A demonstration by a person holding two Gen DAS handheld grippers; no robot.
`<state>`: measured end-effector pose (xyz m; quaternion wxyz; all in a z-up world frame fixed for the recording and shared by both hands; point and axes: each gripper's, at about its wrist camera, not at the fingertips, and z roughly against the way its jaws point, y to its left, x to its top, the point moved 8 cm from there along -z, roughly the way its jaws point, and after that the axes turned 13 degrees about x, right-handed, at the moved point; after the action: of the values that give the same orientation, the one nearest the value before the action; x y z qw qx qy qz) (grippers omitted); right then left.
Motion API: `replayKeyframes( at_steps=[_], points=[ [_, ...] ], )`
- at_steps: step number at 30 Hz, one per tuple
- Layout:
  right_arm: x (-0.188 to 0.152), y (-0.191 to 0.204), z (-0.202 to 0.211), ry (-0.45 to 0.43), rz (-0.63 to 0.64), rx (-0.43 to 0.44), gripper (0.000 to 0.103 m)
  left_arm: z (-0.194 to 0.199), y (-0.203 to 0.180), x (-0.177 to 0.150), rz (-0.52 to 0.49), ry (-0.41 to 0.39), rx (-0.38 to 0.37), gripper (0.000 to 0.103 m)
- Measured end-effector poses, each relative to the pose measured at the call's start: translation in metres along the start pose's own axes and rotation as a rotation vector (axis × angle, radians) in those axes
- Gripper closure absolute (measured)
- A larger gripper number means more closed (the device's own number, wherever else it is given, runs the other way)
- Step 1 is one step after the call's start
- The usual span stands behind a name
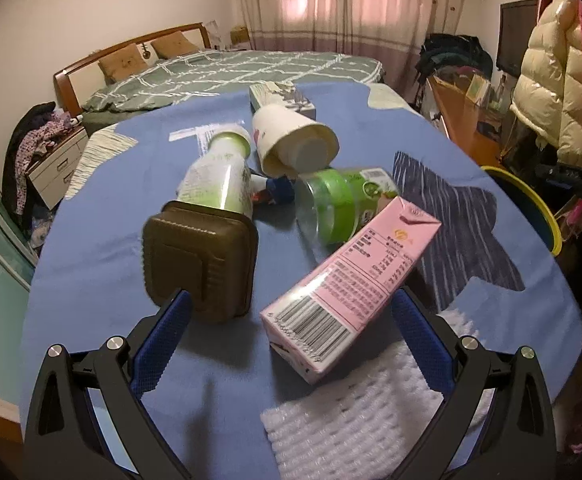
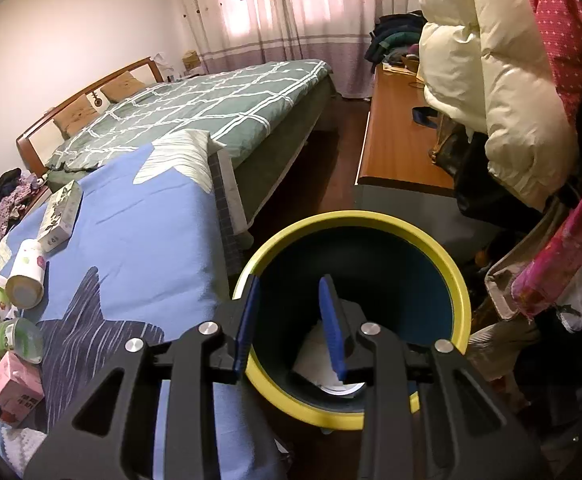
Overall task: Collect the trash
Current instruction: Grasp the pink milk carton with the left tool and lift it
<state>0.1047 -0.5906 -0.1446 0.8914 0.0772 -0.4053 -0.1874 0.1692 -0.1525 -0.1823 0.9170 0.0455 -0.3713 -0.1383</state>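
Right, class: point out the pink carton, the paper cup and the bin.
pink carton (image 1: 355, 280), left wrist view, printed side.
paper cup (image 1: 287, 132), left wrist view, outer wall.
bin (image 2: 371, 220), right wrist view, yellow rim.

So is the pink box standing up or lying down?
Lying down. The pink carton rests on its long side on the blue cloth, barcode end toward the camera.

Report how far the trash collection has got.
Done: something white lies in the yellow-rimmed bin, under the open, empty right claw. In hand: nothing; the open left claw is beside the pink carton. Left: carton, brown box, bottles, paper cup.
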Motion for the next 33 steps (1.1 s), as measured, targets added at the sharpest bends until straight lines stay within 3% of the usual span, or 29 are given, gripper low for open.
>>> replayKeyframes(
  at_steps=[11, 16, 21, 30, 33],
  points=[
    [-0.001, 0.005, -0.003, 0.006, 0.004, 0.012, 0.073, -0.014, -0.027, 0.014, -0.127, -0.010, -0.031, 0.006],
    [-0.001, 0.006, -0.003, 0.007, -0.001, 0.016, 0.073, -0.014, -0.043, 0.014, -0.156, 0.028, -0.097, 0.026],
    [-0.004, 0.009, -0.006, 0.014, -0.005, 0.029, 0.073, -0.014, -0.056, 0.019, -0.185, 0.027, -0.113, 0.032],
    [-0.006, 0.006, -0.006, 0.018, -0.006, 0.047, 0.072, -0.031, -0.089, 0.020, -0.251, 0.086, -0.202, 0.034],
    [-0.006, 0.004, -0.005, 0.015, -0.010, 0.051, 0.072, -0.032, -0.098, 0.023, -0.244, 0.100, -0.234, 0.056]
  ],
)
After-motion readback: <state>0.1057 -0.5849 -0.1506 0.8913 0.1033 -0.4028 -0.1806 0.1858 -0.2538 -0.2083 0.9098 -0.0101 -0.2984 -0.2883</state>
